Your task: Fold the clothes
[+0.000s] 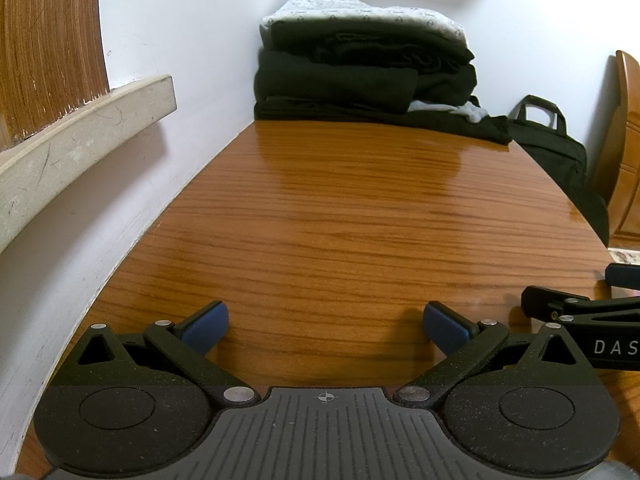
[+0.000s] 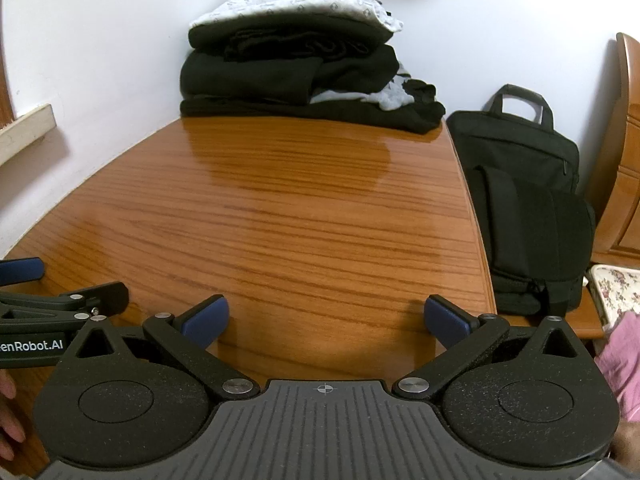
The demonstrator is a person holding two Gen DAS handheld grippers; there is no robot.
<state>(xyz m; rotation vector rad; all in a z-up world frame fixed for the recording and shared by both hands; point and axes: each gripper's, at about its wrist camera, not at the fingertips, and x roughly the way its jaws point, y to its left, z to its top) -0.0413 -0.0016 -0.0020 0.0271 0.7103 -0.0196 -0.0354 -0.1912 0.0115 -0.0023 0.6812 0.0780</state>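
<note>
A stack of folded clothes (image 1: pixel 360 72) (image 2: pixel 296 72) sits at the far end of the wooden table (image 1: pixel 340 220) (image 2: pixel 280 220), in the corner of the white walls. Most pieces are black; a white patterned garment (image 1: pixel 360 10) (image 2: pixel 296 2) lies on top and a grey piece (image 2: pixel 376 96) sticks out on the right side. My left gripper (image 1: pixel 326 326) hovers open low over the near part of the table, nothing between its blue pads. My right gripper (image 2: pixel 326 320) is open and empty too, beside the left one and far from the stack.
A black bag (image 2: pixel 524 208) (image 1: pixel 560 160) stands past the table's right edge on a wooden seat. Wooden furniture (image 2: pixel 624 168) is at the far right, with a floral cushion (image 2: pixel 616 284) below it. A beige ledge (image 1: pixel 80 148) juts from the left wall. A pink sleeve (image 2: pixel 620 360) shows at right.
</note>
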